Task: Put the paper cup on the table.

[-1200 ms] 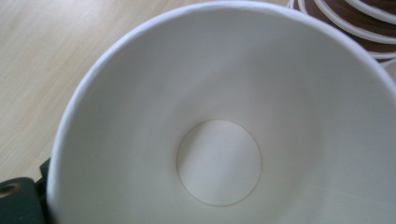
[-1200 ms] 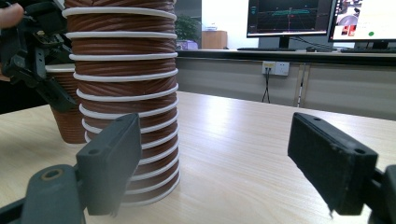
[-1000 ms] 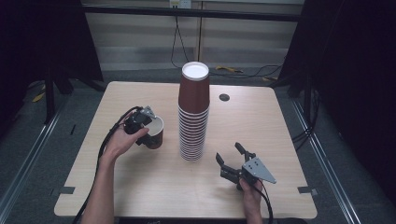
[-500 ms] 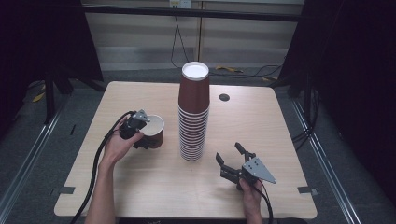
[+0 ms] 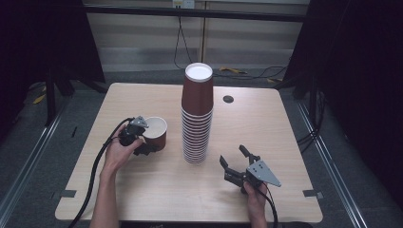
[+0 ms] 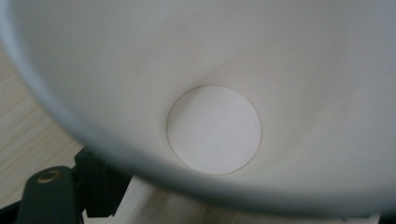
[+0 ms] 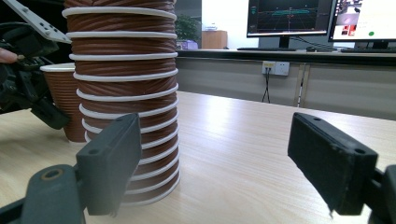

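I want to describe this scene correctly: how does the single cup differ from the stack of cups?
The single cup stands mouth up, while the stack of cups stands mouth down, its white base on top. The single cup is low; the stack is tall. The left gripper grips the single cup; the stack stands free. Both are brown paper on the table.

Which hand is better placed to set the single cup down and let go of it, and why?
The left. Its tool already grips the single cup, which stands upright on the table left of the stack. The right tool is open and empty, on the stack's other side.
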